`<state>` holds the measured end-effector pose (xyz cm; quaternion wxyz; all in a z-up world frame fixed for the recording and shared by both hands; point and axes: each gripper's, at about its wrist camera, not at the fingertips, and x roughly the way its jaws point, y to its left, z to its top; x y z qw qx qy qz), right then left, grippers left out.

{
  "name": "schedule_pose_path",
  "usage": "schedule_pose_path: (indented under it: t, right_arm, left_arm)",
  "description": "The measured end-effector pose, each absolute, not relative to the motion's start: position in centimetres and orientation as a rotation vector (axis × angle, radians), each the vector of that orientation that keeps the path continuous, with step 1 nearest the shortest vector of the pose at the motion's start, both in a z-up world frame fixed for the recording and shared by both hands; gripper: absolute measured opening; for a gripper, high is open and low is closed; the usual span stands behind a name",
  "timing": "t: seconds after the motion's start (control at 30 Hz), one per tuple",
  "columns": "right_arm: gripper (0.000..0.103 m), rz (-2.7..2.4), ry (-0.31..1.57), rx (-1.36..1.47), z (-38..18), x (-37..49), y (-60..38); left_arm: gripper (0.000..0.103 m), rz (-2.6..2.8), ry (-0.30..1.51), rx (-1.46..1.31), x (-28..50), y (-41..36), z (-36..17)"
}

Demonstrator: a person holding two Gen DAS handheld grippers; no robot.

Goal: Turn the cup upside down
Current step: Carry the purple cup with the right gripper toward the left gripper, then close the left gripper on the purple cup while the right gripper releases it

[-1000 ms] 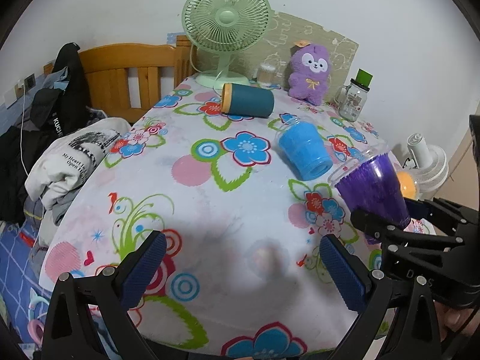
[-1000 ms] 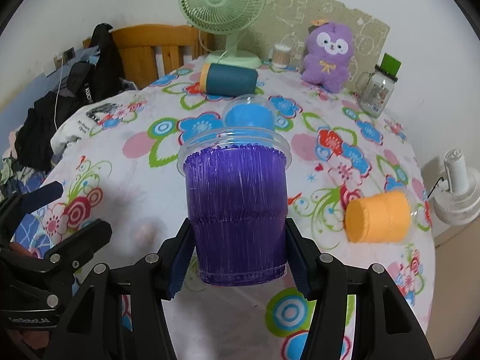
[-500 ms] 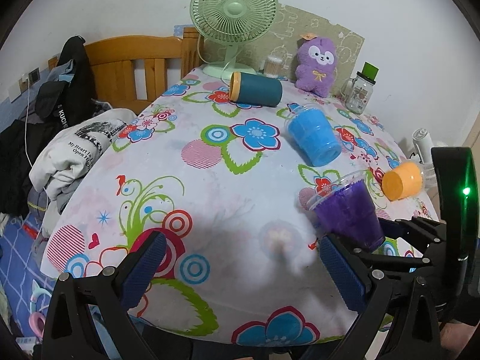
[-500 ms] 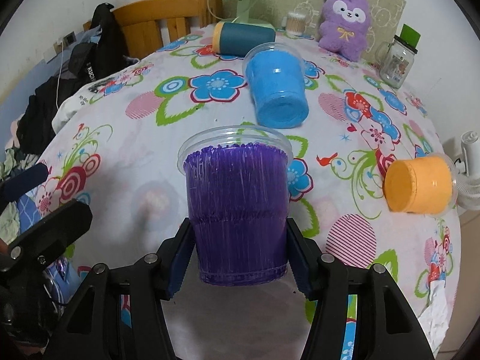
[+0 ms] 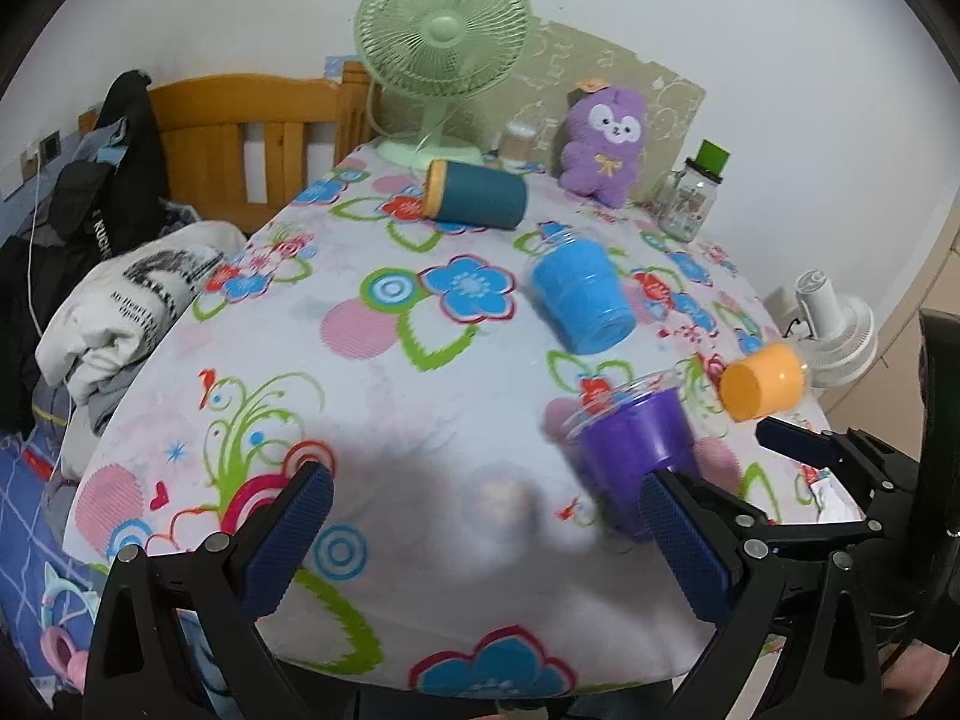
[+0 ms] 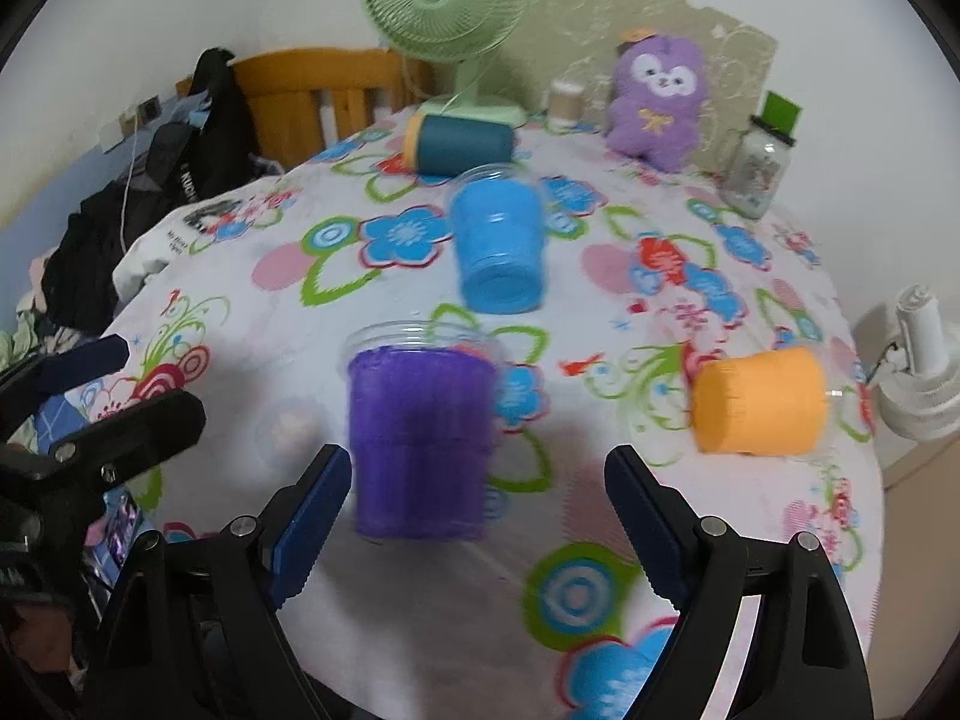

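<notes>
Tongs on the right [image 6: 477,516] are being held wide open, with the purple cup [image 6: 420,438] standing rim up on the flowered surface [image 6: 750,516] between the blue pads, just beside the left one; whether that pad is touching it cannot be told through the blur. Left tongs [image 5: 486,540] are being held open too, gripping nothing. A blue cup [image 6: 501,243] and an orange cup [image 6: 759,402] are lying on their sides farther back.

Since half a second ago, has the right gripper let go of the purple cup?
Yes. The right gripper was clamped on the purple cup; now its jaws stand wide apart, and the cup sits mouth-up on the floral tablecloth near the left jaw.
</notes>
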<state>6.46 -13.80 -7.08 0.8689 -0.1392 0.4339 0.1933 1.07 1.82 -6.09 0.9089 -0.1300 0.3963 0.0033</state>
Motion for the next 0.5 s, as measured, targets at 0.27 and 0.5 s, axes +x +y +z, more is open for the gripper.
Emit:
schedule_pose_path:
  t: [0.27,0.5]
  right_arm:
    - [0.089,0.297,0.908,-0.240,-6.8,6.2,-20.2]
    - [0.089,0.247,0.930,-0.157,-7.6,6.6,-24.9]
  left_arm:
    - [0.103,-0.071,0.826,-0.223,3.2,-2.4,-5.7]
    - [0.103,-0.110,0.855,-0.160,4.9,-6.5,-6.8]
